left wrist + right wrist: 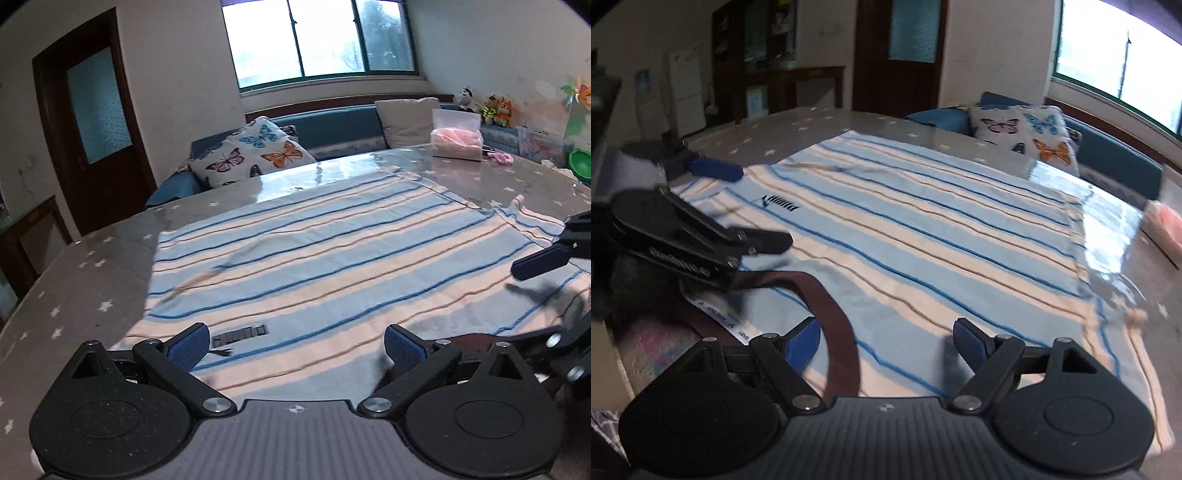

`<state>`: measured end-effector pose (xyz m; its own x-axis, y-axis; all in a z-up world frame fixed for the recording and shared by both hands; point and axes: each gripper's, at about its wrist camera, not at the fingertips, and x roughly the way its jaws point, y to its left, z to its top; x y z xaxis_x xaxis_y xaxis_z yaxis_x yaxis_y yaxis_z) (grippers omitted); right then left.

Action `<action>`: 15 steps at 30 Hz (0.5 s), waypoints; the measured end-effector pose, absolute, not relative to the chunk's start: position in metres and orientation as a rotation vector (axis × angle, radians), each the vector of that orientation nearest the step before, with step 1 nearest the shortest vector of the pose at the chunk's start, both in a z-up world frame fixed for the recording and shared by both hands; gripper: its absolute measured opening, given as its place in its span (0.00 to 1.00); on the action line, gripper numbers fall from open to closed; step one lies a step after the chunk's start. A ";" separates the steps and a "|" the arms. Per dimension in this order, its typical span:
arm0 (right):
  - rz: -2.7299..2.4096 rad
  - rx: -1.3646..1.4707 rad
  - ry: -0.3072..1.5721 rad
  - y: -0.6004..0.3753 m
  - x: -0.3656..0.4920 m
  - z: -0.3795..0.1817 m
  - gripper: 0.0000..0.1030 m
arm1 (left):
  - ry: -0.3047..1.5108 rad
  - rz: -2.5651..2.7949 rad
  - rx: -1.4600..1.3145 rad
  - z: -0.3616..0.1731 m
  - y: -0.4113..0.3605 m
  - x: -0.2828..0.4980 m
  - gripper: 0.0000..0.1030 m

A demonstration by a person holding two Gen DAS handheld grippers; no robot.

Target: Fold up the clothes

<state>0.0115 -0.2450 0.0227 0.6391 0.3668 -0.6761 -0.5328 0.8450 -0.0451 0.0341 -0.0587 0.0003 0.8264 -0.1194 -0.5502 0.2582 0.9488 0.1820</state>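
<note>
Showing: a striped garment spread flat on a table, viewed from both wrist cameras
Striped shirt (314, 258): pale blue and cream bands with thin dark blue and brown lines; lies flat across the middle of the table, its brown collar (827, 299) nearest the grippers, a small dark logo (240, 332) on the chest
Table (85, 280): grey cover with white stars under a glossy clear sheet
Left gripper (295, 345): fingers spread wide, blue pads above the shirt's near edge, nothing between them
Right gripper (886, 341): fingers spread wide over the collar area, nothing gripped; its blue fingertip also enters the left wrist view at the right edge
Butterfly cushion (251, 151): on the blue sofa beyond the table
Pink package (458, 142): at the table's far side, well apart from the shirt
</note>
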 end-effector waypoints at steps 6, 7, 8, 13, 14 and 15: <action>0.438 -0.193 0.736 -0.273 0.000 0.024 0.79 | 0.574 -0.233 0.314 -0.011 -0.075 0.027 0.99; 0.436 -0.197 0.746 -0.275 -0.004 0.021 0.79 | 0.565 -0.235 0.327 -0.012 -0.076 0.024 0.99; 0.439 -0.197 0.747 -0.278 -0.008 0.020 0.79 | 0.562 -0.240 0.338 -0.012 -0.077 0.021 0.99; 0.449 -0.209 0.732 -0.283 -0.018 0.027 0.79 | 0.562 -0.233 0.348 -0.008 -0.079 0.017 0.99; 0.446 -0.201 0.726 -0.284 -0.019 0.028 0.79 | 0.558 -0.231 0.344 -0.006 -0.079 0.016 0.99; 0.445 -0.195 0.725 -0.285 -0.019 0.028 0.79 | 0.554 -0.231 0.340 -0.003 -0.080 0.016 0.99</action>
<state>-0.0188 -0.2854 0.0277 0.6606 0.3241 -0.6772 -0.4568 0.8894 -0.0199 0.0157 -0.0798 -0.0032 0.8270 -0.1231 -0.5486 0.3040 0.9188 0.2519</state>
